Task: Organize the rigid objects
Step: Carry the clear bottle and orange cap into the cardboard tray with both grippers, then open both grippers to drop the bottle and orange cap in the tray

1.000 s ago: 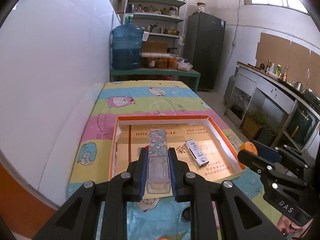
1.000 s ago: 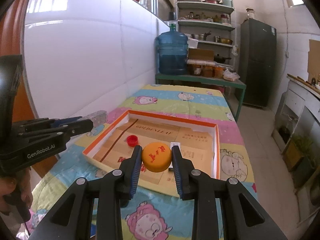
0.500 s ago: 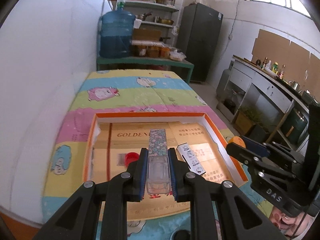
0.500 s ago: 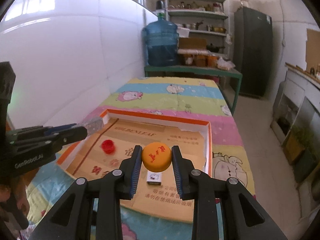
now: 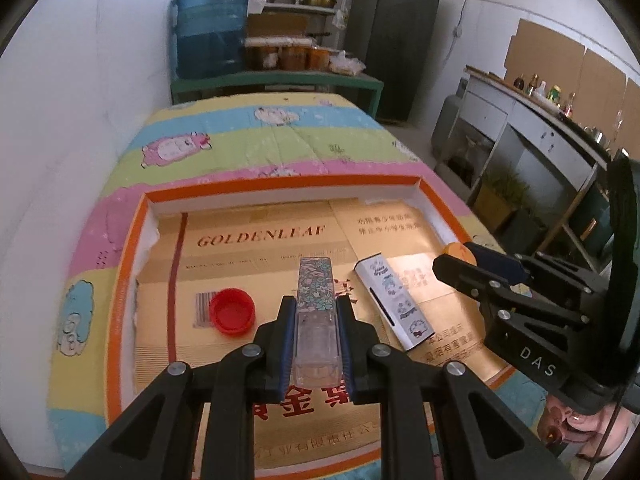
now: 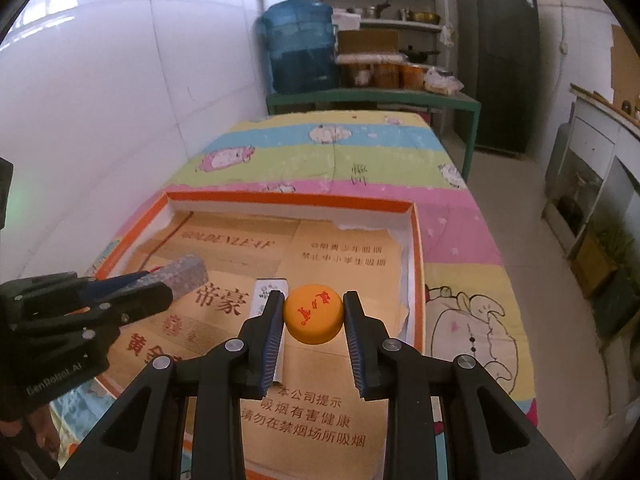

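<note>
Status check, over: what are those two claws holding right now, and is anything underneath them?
Left claw shut on floral rectangular case. Right claw shut on orange round cap. Orange-rimmed tray below.

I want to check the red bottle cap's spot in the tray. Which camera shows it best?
The left wrist view: the red cap lies in plain sight on the cardboard liner of the orange tray, left of the floral box in the left gripper. In the right wrist view I cannot find the cap.

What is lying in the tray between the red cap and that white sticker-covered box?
In the left wrist view, only the flowery case held in the left gripper sits between the red cap and the white box; beneath it, bare cardboard.
</note>
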`<state>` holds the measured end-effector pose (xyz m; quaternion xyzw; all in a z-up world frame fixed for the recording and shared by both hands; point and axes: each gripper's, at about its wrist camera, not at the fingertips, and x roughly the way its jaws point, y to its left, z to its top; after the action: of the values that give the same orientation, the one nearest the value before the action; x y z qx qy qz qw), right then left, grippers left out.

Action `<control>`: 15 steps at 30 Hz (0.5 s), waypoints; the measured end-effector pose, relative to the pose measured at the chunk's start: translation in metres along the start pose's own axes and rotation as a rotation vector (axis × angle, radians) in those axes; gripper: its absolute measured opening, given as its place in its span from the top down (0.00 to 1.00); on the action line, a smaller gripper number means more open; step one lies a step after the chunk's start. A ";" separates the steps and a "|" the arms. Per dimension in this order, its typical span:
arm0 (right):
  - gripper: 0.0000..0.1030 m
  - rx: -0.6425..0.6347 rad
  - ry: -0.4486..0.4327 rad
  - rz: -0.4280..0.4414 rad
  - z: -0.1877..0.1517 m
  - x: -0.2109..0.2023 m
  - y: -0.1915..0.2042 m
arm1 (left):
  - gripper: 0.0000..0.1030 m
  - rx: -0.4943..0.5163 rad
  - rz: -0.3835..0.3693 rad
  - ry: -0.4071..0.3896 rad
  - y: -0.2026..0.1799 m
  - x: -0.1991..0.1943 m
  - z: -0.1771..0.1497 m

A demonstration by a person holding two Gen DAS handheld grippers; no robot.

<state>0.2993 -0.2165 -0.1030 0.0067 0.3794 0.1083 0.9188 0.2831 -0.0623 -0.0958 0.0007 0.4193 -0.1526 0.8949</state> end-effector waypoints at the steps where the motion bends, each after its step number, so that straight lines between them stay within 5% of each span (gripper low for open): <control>1: 0.70 -0.003 0.005 -0.006 0.000 0.002 0.000 | 0.80 0.000 -0.001 0.006 0.000 0.003 -0.001; 15: 0.70 -0.014 0.083 -0.027 -0.011 0.026 -0.006 | 0.80 -0.002 -0.020 0.077 0.003 0.028 -0.010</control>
<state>0.3103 -0.2174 -0.1298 -0.0093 0.4164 0.0985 0.9038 0.2935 -0.0662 -0.1238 0.0018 0.4538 -0.1608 0.8765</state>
